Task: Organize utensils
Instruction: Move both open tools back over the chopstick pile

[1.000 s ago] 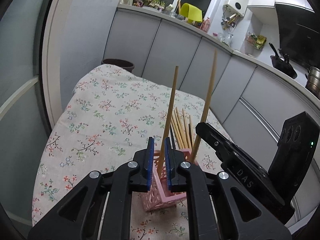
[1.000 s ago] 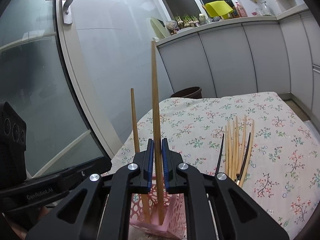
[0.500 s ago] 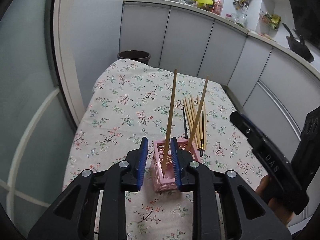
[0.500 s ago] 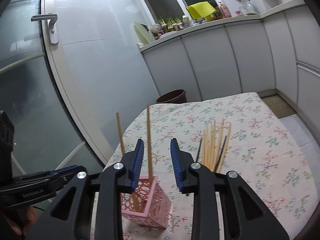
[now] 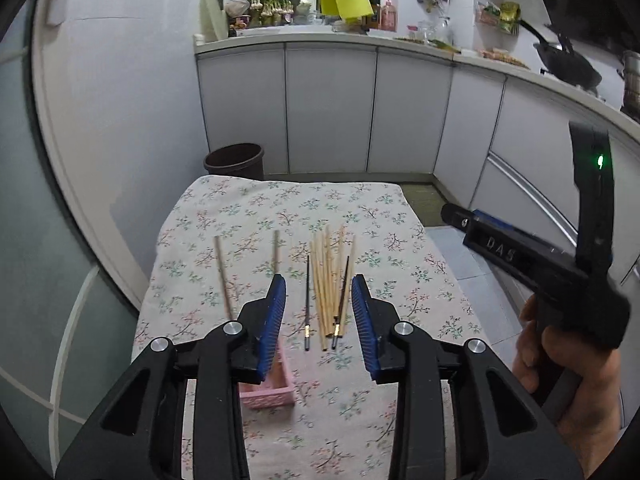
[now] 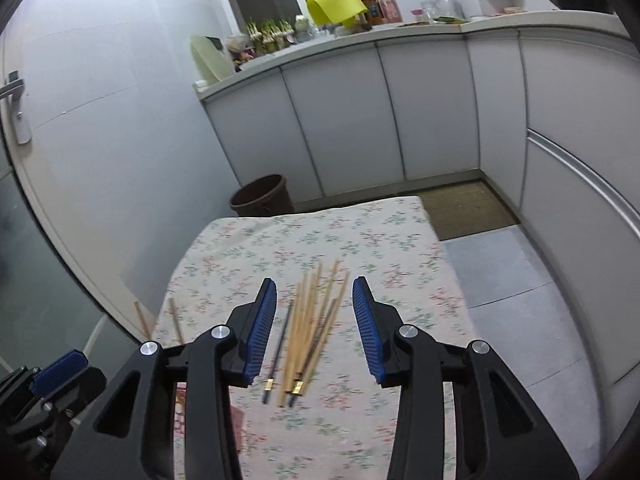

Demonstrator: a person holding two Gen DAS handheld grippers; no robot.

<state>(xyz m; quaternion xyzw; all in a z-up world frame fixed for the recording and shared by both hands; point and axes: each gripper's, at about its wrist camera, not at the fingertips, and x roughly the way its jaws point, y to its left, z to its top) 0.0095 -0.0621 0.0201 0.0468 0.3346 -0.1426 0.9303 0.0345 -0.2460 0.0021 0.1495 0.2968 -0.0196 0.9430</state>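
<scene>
Far left, two bamboo chopsticks stand upright in the pink perforated plastic holder on the floral tablecloth. The left gripper, jaws just opened and apart, holds nothing. To its right, the loose bundle of pale bamboo chopsticks lies flat, two dark gold-banded chopsticks among them. The right gripper, jaws likewise just opened, is empty above them. These sticks are probably light, stiff and smooth, and apt to roll; grasp one mid-shaft, across its width.
</scene>
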